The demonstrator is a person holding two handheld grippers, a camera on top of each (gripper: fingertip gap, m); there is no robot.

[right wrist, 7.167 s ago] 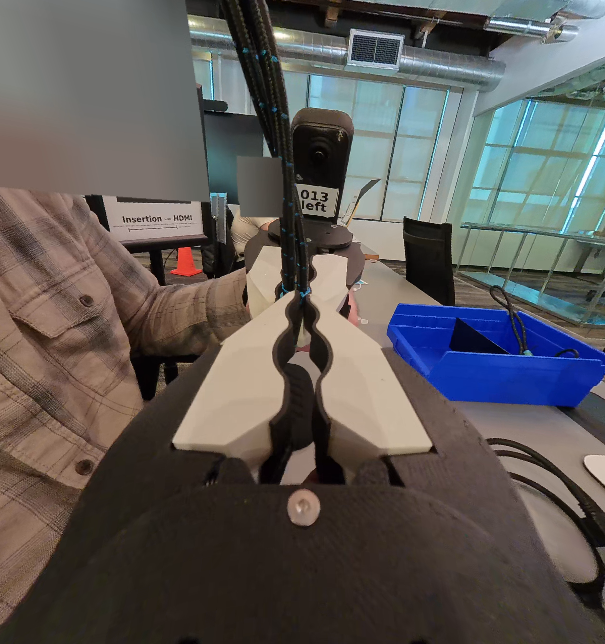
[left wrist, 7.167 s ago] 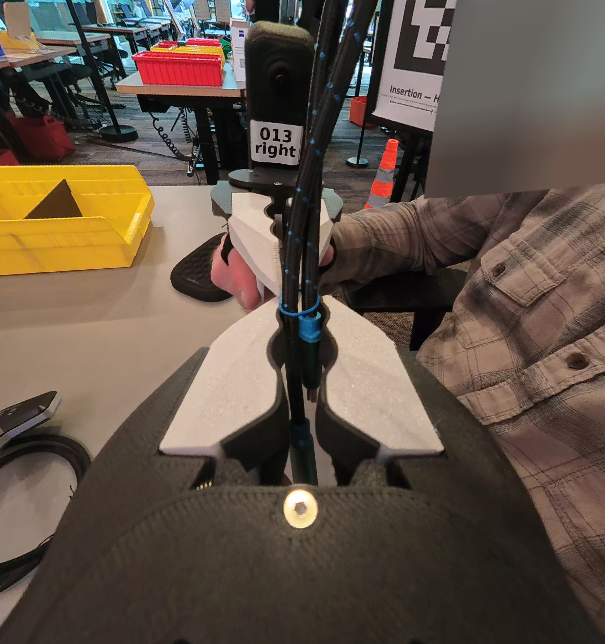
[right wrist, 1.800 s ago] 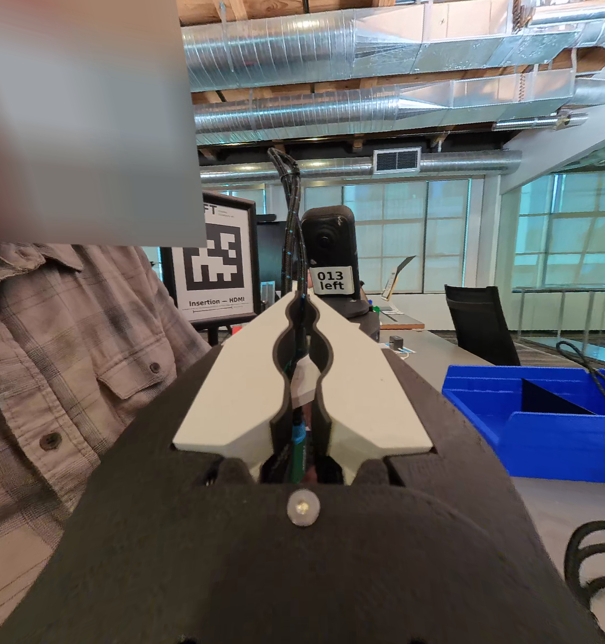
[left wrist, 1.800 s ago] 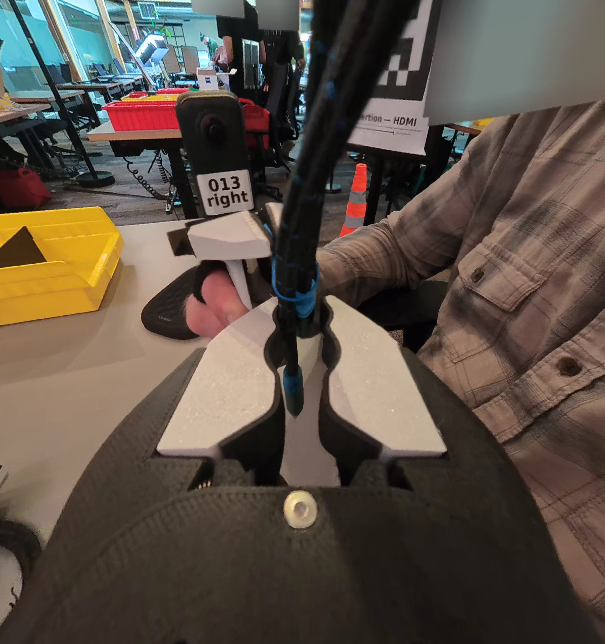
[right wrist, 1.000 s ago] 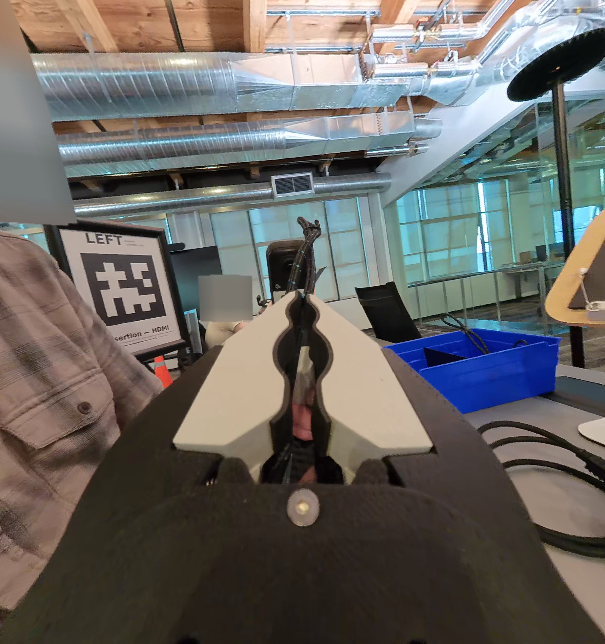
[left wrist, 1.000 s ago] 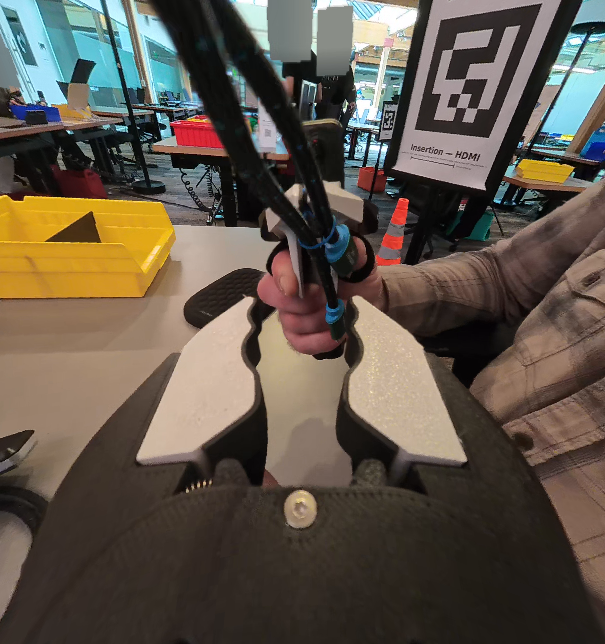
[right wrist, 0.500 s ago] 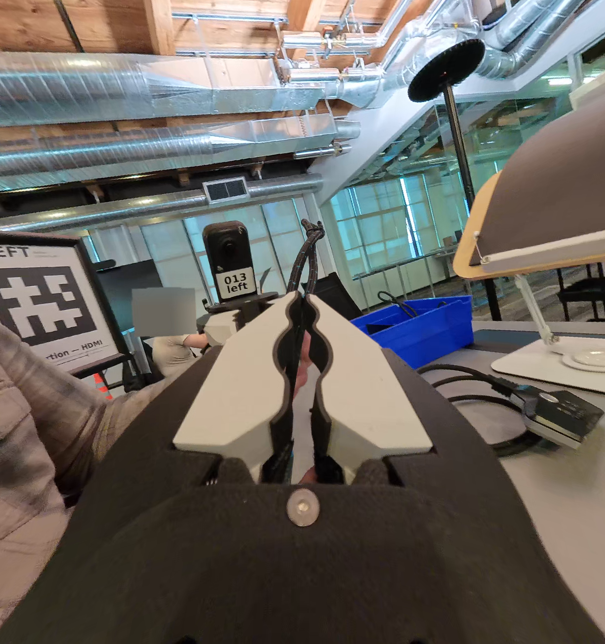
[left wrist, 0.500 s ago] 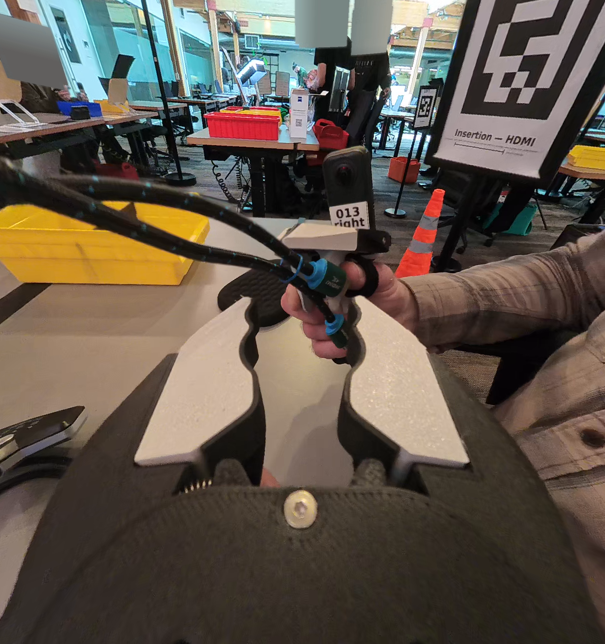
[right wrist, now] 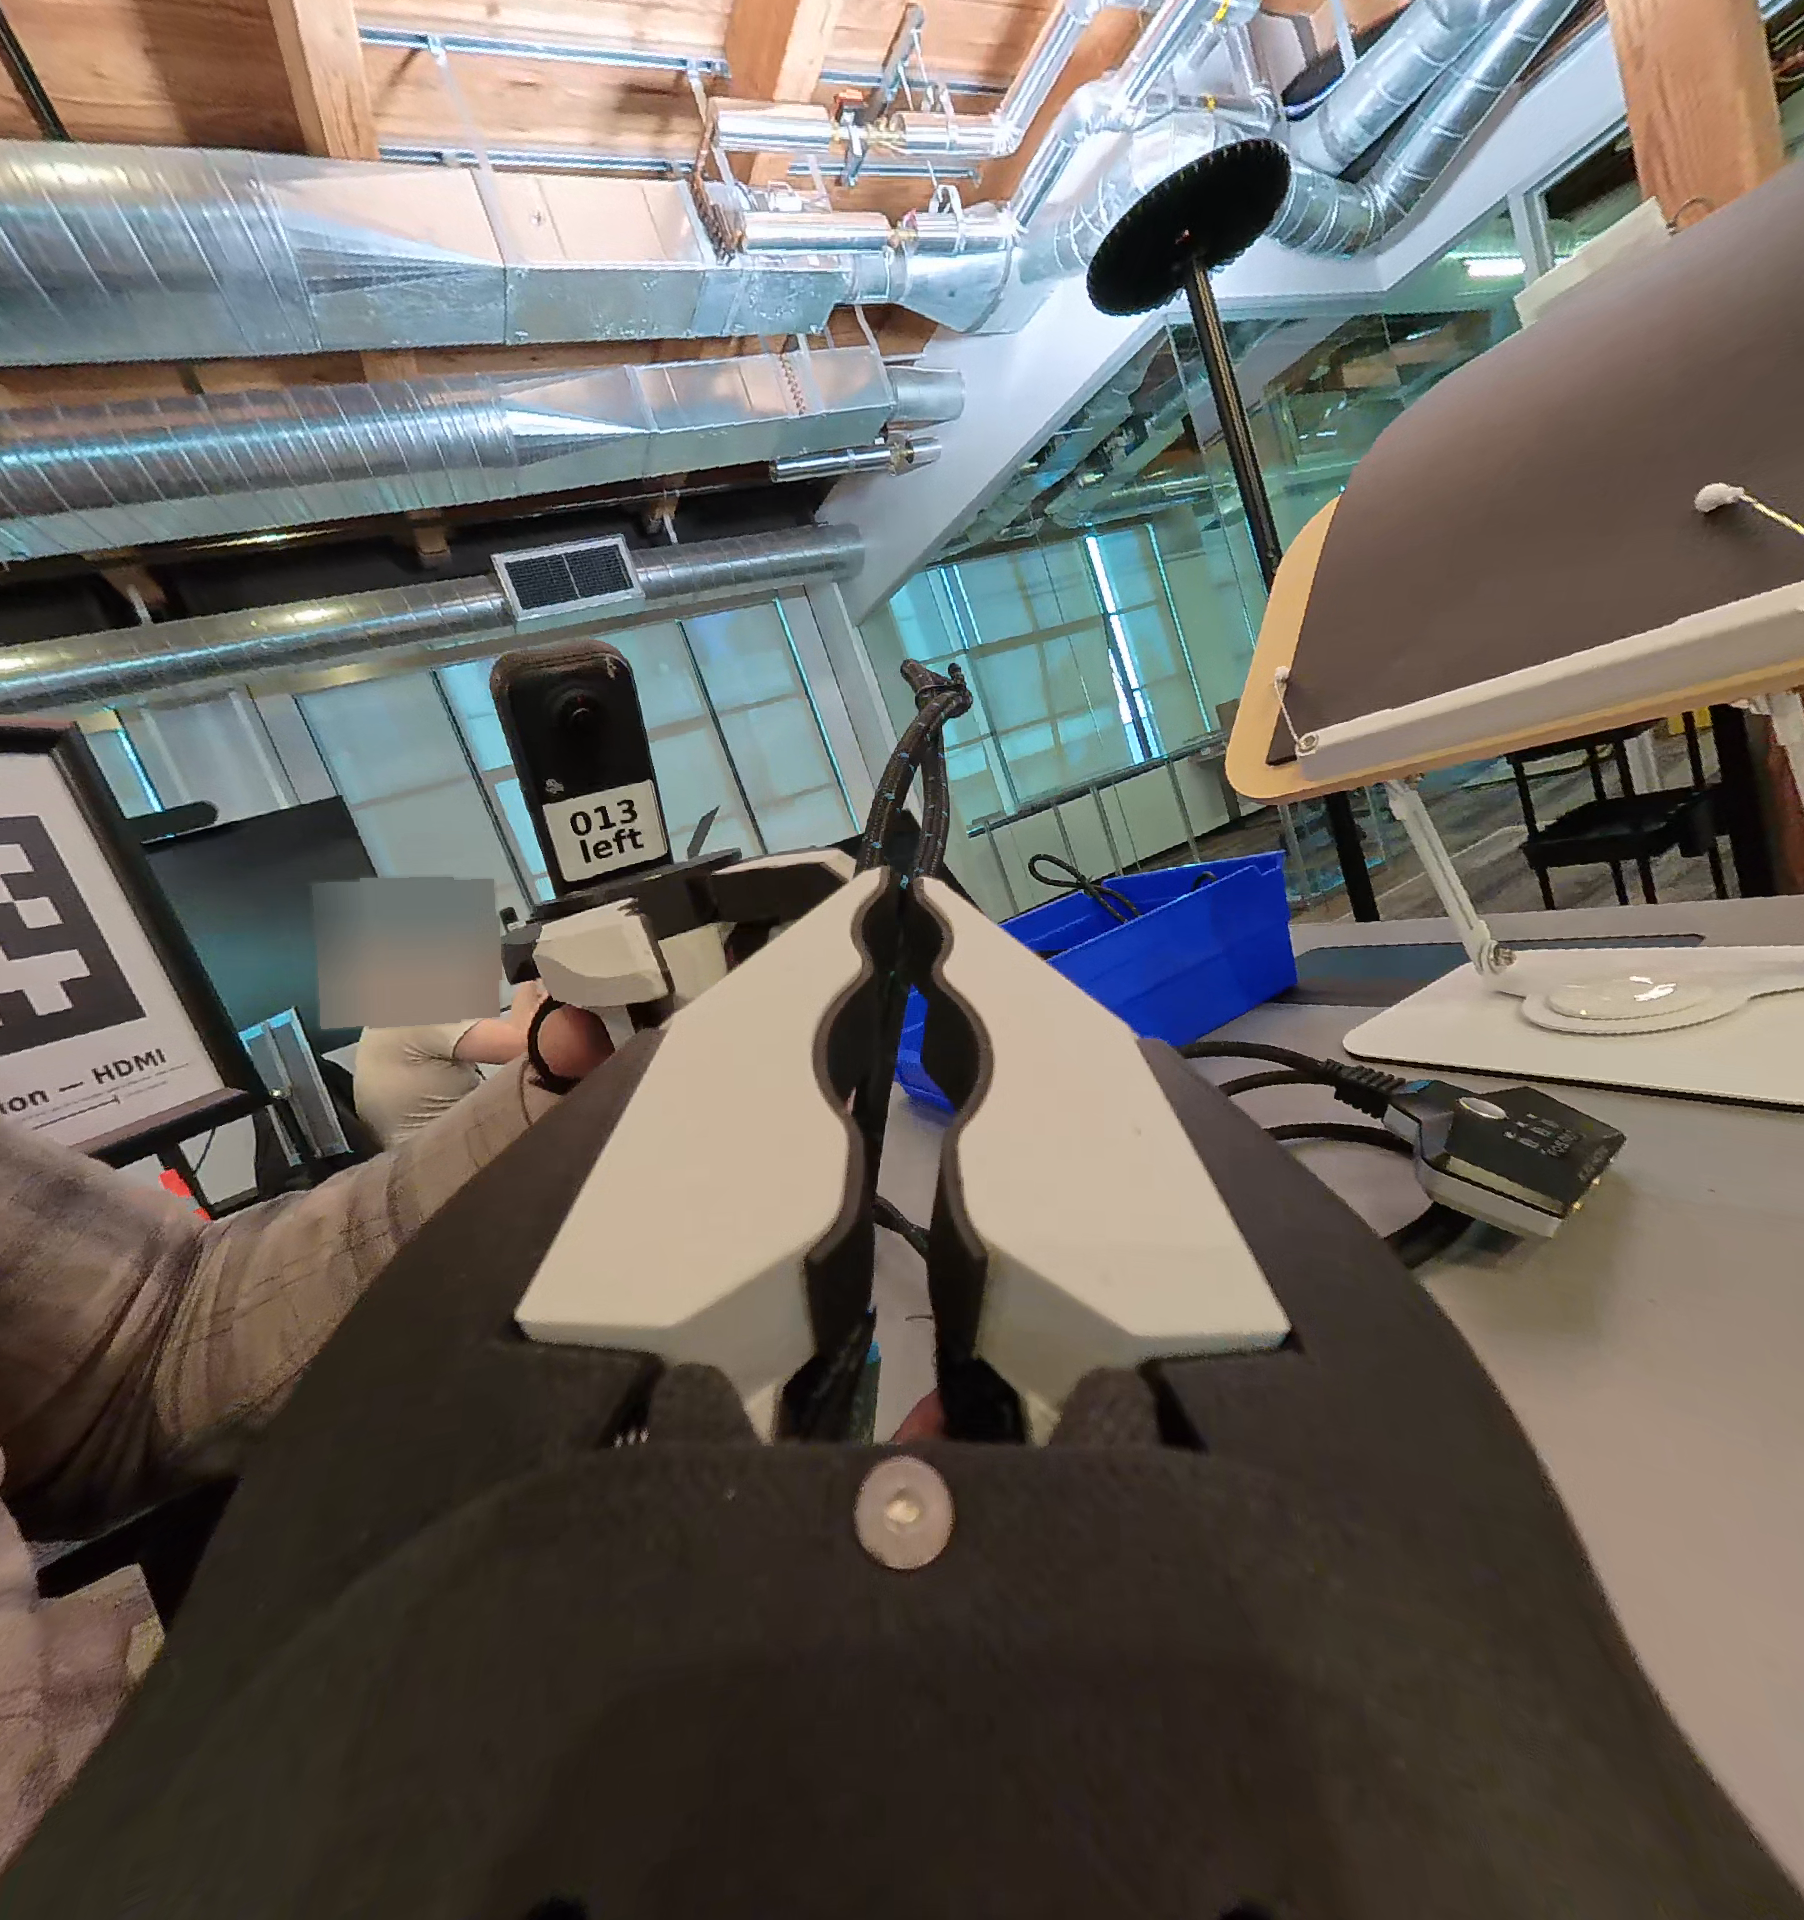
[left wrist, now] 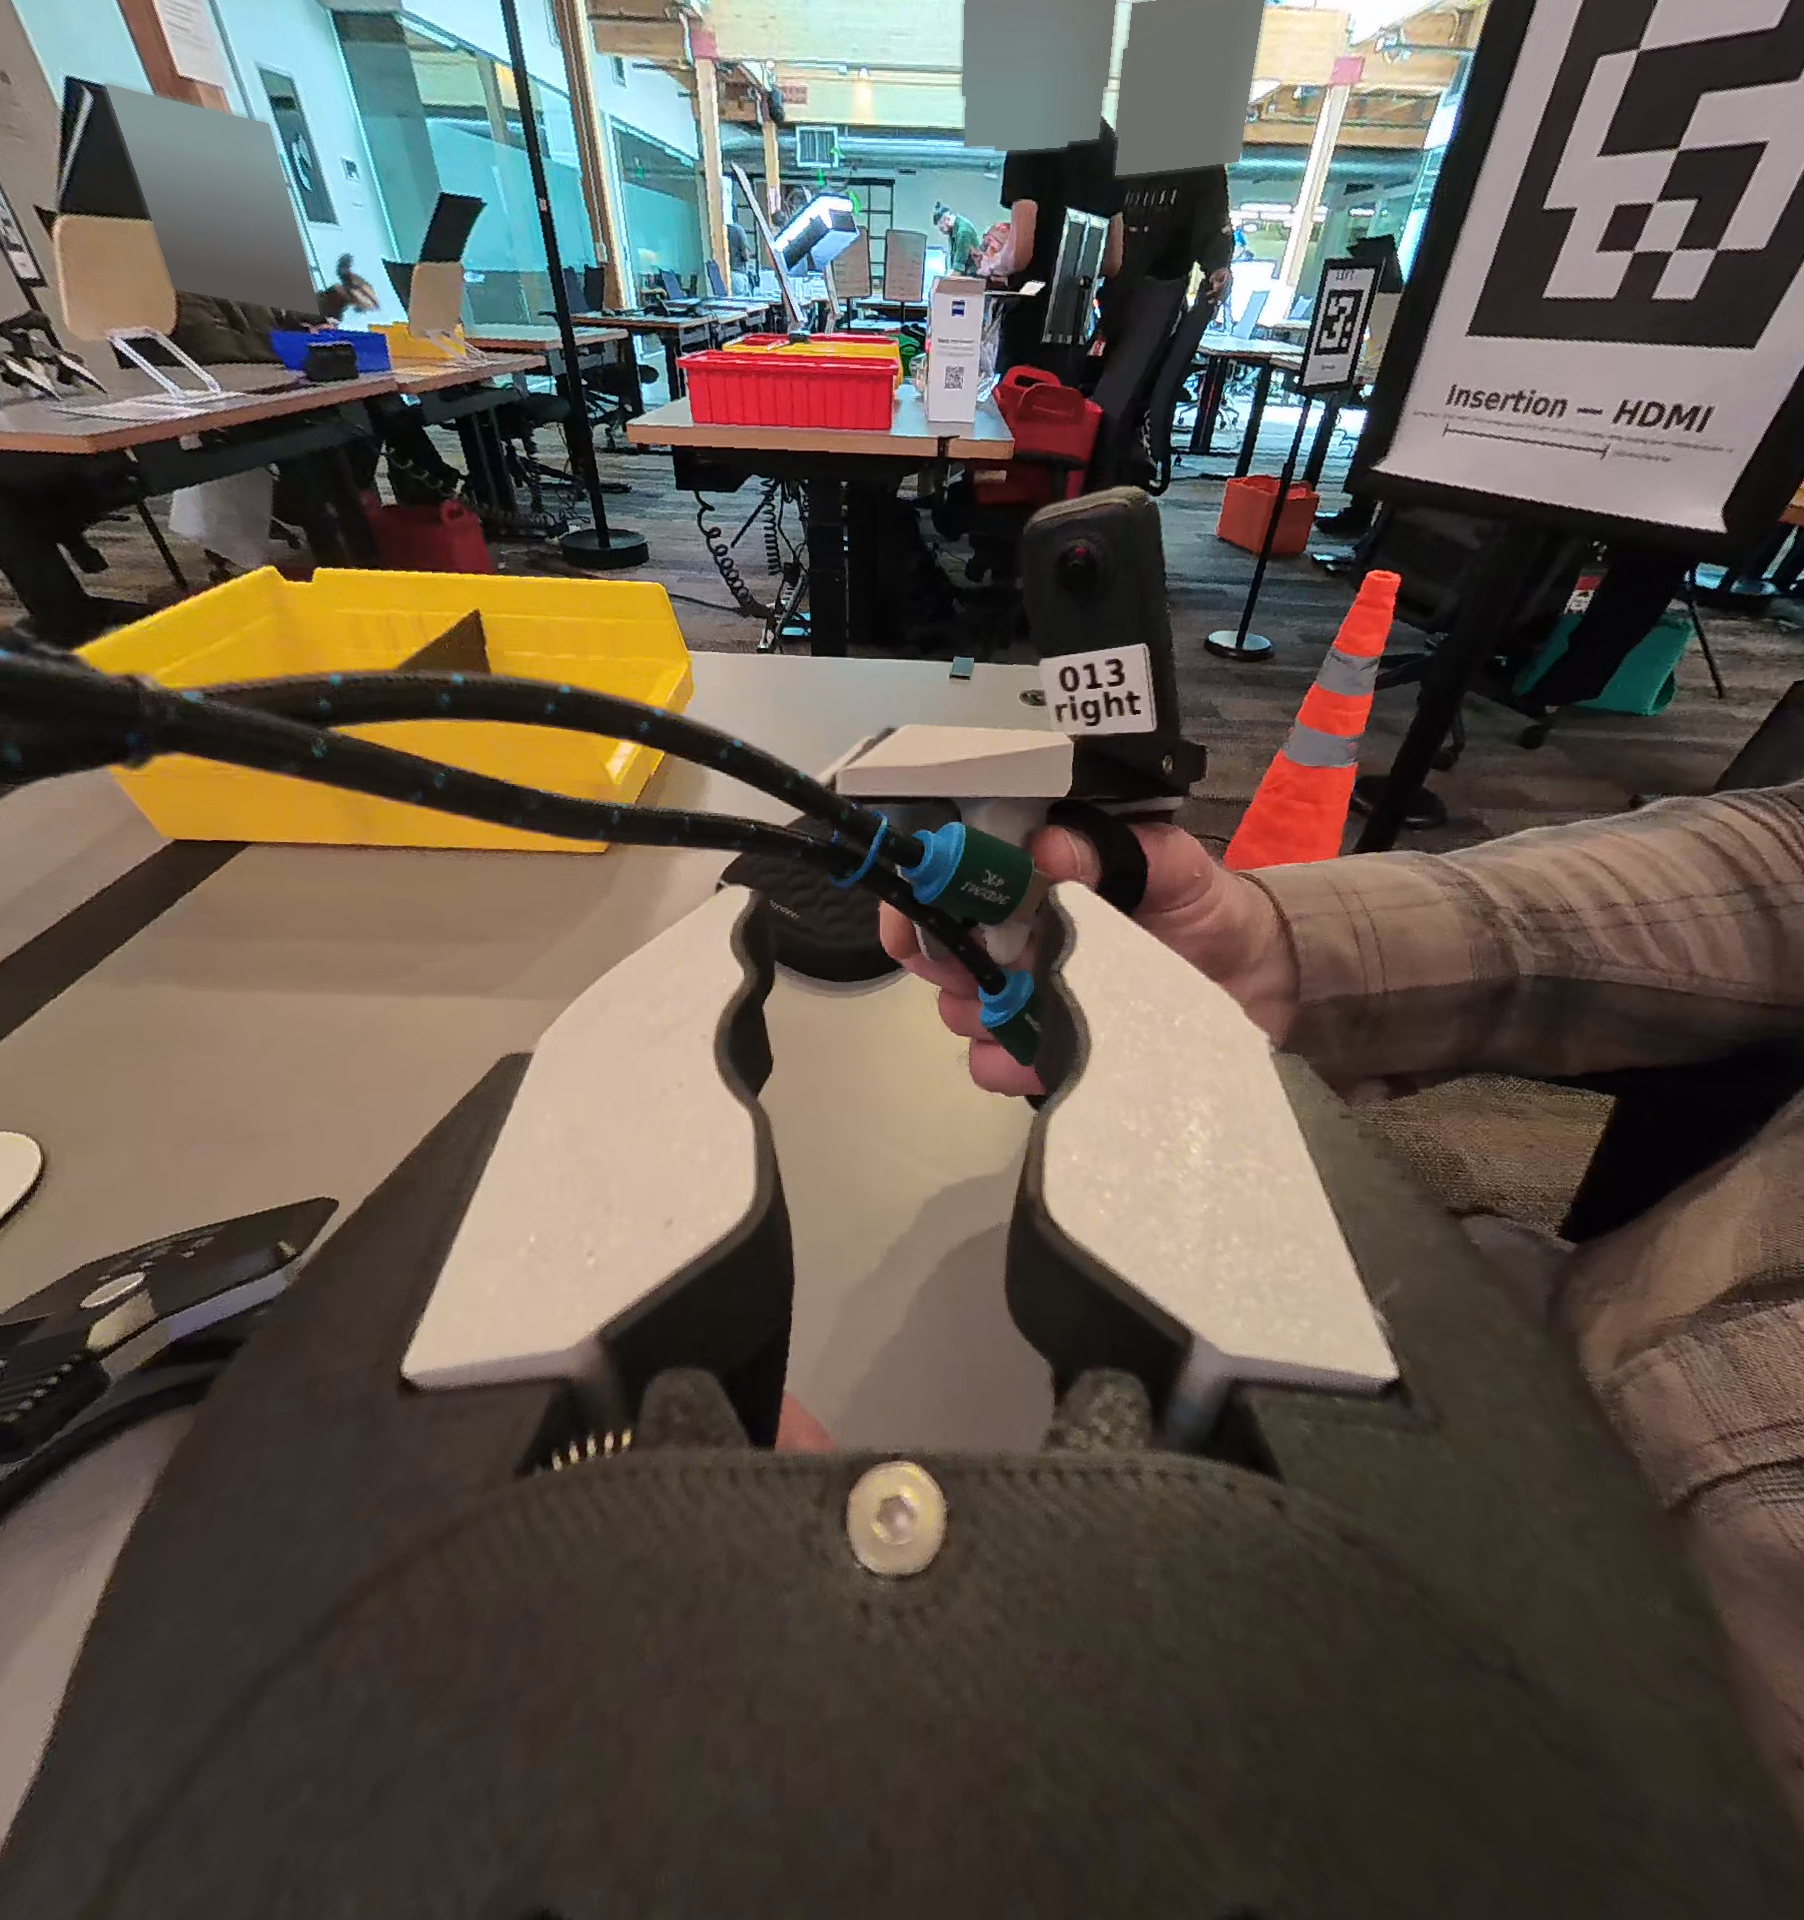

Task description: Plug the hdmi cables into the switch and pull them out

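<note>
Between the right gripper's (right wrist: 903, 914) clenched fingers run the HDMI cables (right wrist: 913, 790) (left gripper (left wrist: 898, 977) spread, empty)

Right gripper (right wrist: 903, 914) clamps braided black HDMI cables (right wrist: 913, 769) rising toward twelve o'clock; a black switch (right wrist: 1500, 1148) lies on the grey table (right wrist: 1656, 1403) at three o'clock.

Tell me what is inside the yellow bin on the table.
The yellow bin shows one dark divider panel standing inside. Its front wall and the braided HDMI cables crossing in front hide the floor, so other contents cannot be seen.
</note>
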